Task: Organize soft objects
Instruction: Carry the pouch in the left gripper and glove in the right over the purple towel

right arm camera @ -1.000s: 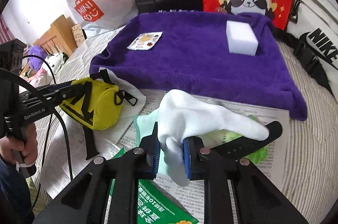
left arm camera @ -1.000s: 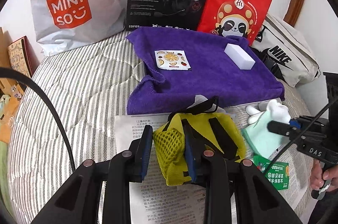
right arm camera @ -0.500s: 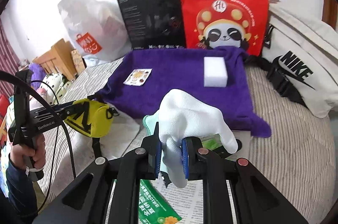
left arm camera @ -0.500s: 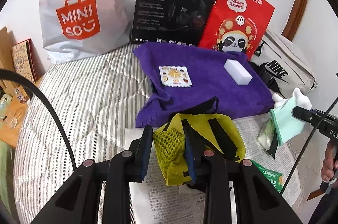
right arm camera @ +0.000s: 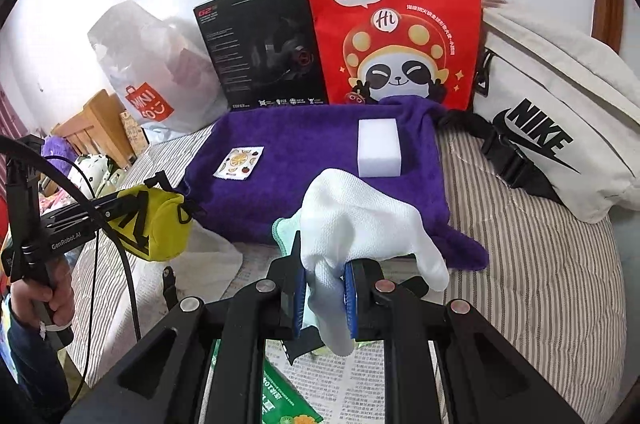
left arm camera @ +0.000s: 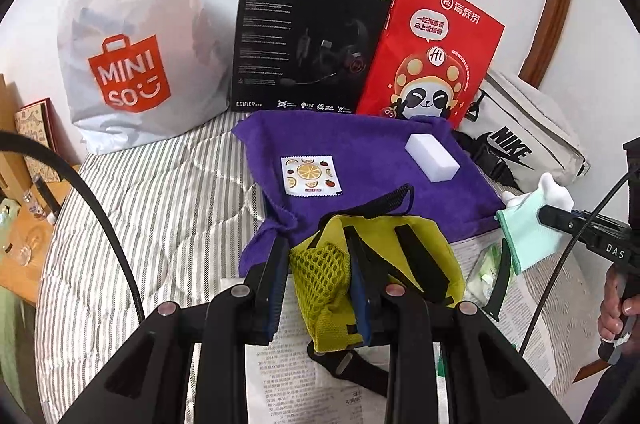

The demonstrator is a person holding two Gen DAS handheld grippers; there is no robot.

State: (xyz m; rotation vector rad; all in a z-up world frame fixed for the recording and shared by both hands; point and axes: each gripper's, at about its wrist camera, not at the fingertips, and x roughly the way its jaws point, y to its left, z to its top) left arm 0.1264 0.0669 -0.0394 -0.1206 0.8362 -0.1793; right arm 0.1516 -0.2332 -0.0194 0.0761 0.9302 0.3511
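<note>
We have the left gripper (left arm camera: 320, 288) pinching the limp yellow mesh pouch (left arm camera: 372, 264) and the right gripper (right arm camera: 324, 300) pinching the white cloth (right arm camera: 360, 220), both light, floppy, lifted above the newspaper (left arm camera: 288, 380), best gripped at bunched folds

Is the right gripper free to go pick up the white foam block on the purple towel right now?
Probably not. The path to the white foam block on the purple towel looks open, but the right gripper is already shut on a white cloth glove.
</note>
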